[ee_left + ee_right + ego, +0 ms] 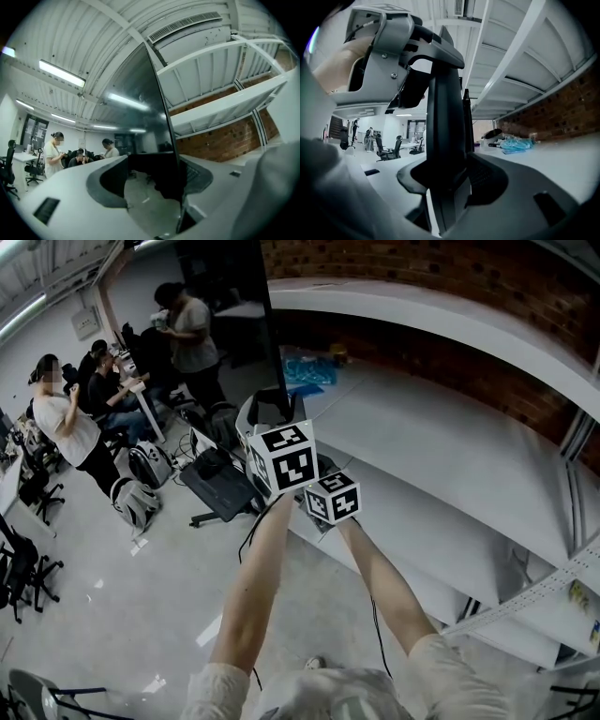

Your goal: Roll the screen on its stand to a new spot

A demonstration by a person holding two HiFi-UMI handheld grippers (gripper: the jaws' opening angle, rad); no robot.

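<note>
**Both claws on the screen's edge, hold uneven**

Right claw (449, 180): clamped, as far as I can read it, on a dark upright of the screen (445, 131). The pads look flush on both sides.

Left claw (154, 187): apart. The screen's thin edge lies by its right pad. The left pad stands well clear, with floor (150, 206) showing between. It sits just above my right claw on the same edge.

Step in hand, my judgement: get a firm hold before pushing. Shut the left claw fully. Keep both claws square to the edge. Push slow, so the stand (220, 491) rolls rather than tips.

Hard to make out:
- Whether the right claw has the screen's frame or the stand's post.
- The wheels; only a dark base shows below my claws.
- Bags (136, 498) beyond the base might block the path.
</note>
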